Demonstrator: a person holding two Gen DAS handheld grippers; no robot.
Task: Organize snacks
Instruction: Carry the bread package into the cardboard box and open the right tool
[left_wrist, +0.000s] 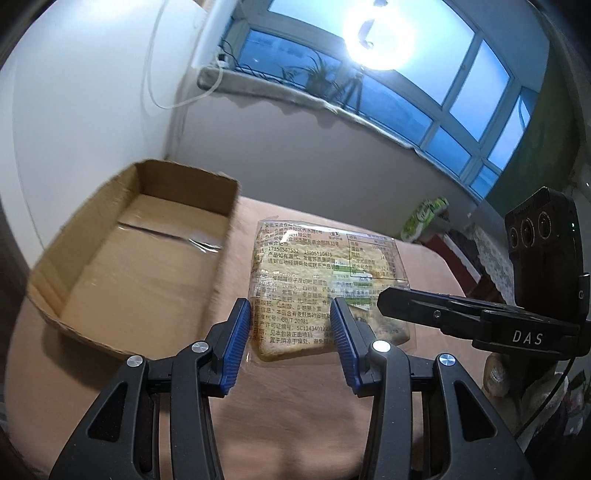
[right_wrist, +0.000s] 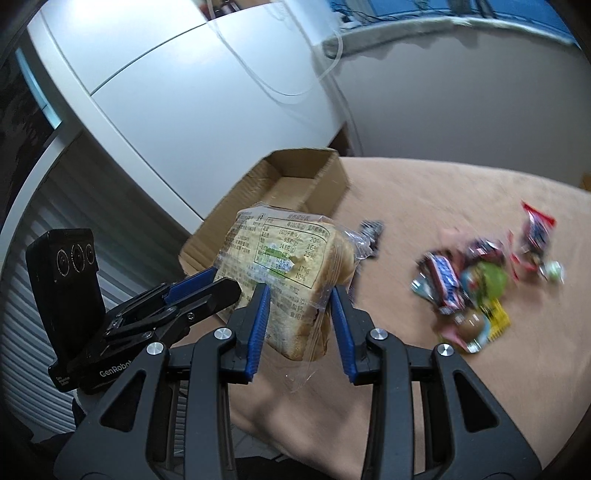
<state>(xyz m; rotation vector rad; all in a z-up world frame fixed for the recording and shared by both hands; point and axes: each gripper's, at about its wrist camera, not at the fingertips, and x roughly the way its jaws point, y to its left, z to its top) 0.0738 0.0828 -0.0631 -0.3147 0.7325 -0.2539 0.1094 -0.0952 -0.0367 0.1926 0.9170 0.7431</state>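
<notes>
The right gripper (right_wrist: 297, 321) holds a packaged bread slice (right_wrist: 284, 273) in clear wrap, its blue fingers (right_wrist: 258, 328) clamped on the lower part of the package from both sides. The package is lifted clear of the table (right_wrist: 443, 387), which is covered in a pinkish-tan cloth, and it is tilted with the printed nutrition label facing the camera. A loose flap of wrap hangs below the fingers.

In the left wrist view, the left gripper (left_wrist: 291, 332) has its fingers (left_wrist: 236, 343) apart, one on each side of the near edge of the same package (left_wrist: 325, 280). Whether they touch the wrap cannot be told. The black finger of the right gripper (left_wrist: 443, 314) reaches in from the right and overlaps the package's right edge.

An open cardboard box (left_wrist: 129, 258) stands on the table just left of the package, with clear tape across its floor. In the right wrist view the box (right_wrist: 295, 184) lies behind the bread.

A pile of wrapped snacks (right_wrist: 472, 284) lies on the table well to the right of the bread, blurred; individual items cannot be identified with certainty.
</notes>
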